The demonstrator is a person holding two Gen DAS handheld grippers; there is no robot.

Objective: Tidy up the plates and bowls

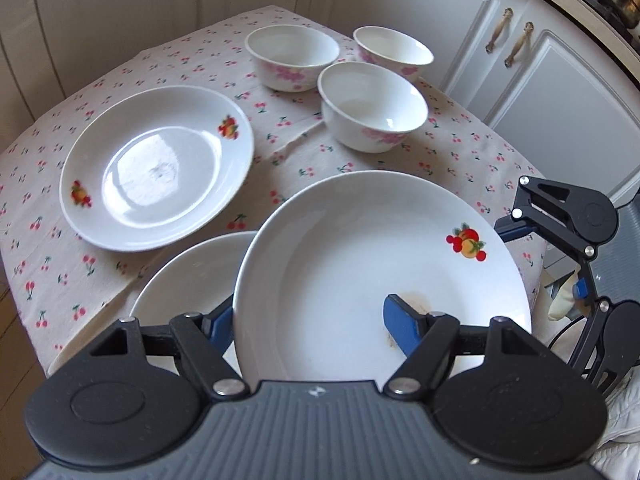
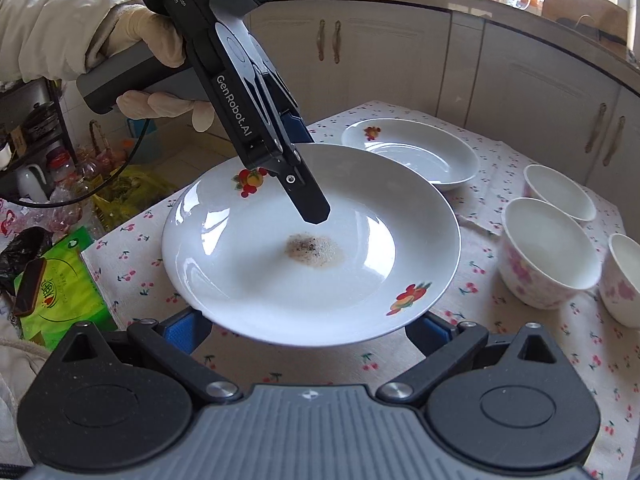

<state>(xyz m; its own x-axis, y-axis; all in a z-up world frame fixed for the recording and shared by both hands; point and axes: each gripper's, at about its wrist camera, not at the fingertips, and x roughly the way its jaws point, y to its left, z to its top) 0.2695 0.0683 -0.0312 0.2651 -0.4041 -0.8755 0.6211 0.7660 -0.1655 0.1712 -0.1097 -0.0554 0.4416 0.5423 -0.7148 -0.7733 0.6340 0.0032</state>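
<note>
My left gripper (image 1: 312,320) is shut on the rim of a white plate (image 1: 380,248) with fruit prints and a brown stain, held tilted above the table; it shows in the right wrist view (image 2: 312,240). Its one finger (image 2: 308,196) lies on the plate's inner side. A second plate (image 1: 192,276) lies beneath it. A third plate (image 1: 160,164) lies on the table at left, also seen in the right wrist view (image 2: 416,152). Three flowered bowls (image 1: 372,108) stand behind. My right gripper (image 2: 308,330) is open, with its fingertips hidden under the held plate.
The table has a cherry-print cloth (image 1: 48,256). White cabinets (image 1: 560,92) stand behind and to the right. A green packet (image 2: 60,280) and clutter lie left of the table in the right wrist view.
</note>
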